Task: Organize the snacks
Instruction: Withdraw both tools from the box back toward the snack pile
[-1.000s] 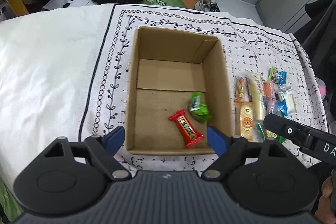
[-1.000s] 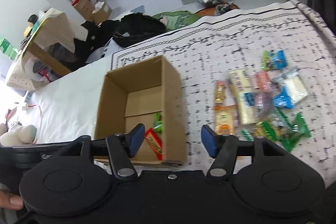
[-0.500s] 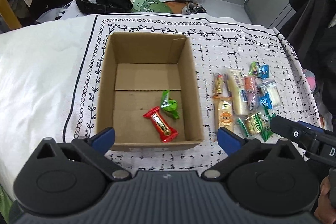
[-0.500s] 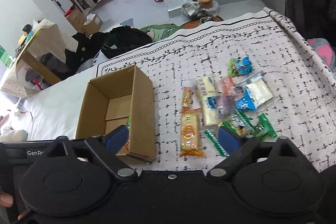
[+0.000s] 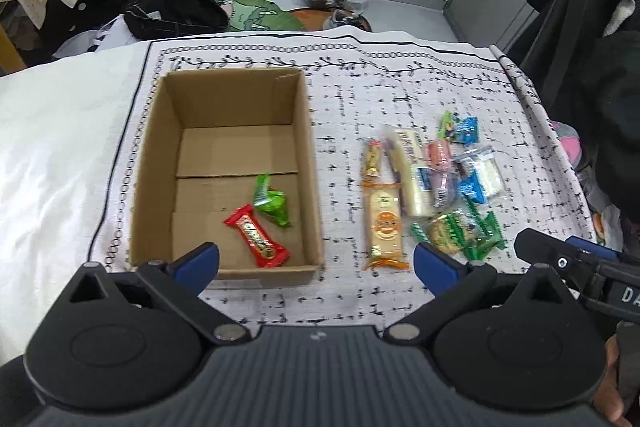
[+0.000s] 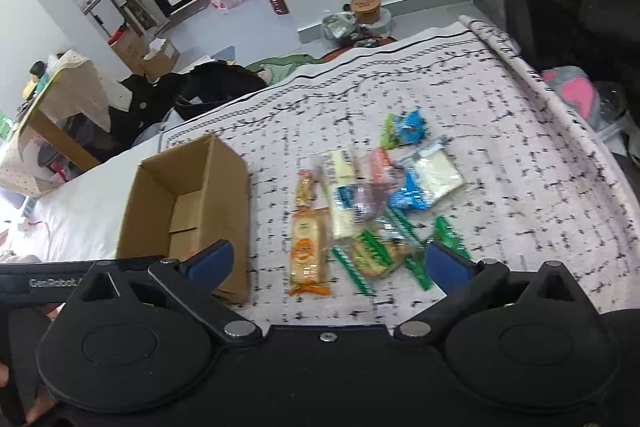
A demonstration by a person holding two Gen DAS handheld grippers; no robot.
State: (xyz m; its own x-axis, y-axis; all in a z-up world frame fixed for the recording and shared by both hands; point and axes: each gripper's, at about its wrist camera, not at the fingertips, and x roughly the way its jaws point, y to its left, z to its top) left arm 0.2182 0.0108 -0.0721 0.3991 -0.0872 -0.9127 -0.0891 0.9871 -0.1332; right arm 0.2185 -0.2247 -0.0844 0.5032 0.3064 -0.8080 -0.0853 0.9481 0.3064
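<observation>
The left gripper [image 5: 316, 261] is spread wide and holds nothing, hovering over the near edge of the cardboard box [image 5: 312, 163]; the right gripper [image 6: 328, 261] is likewise spread and empty above the loose snacks [image 6: 372, 203]. Inside the box lie a red bar [image 5: 256, 237] and a green packet [image 5: 272, 201]; the remaining snacks sit just right of it on the patterned cloth [image 5: 400, 83].
</observation>
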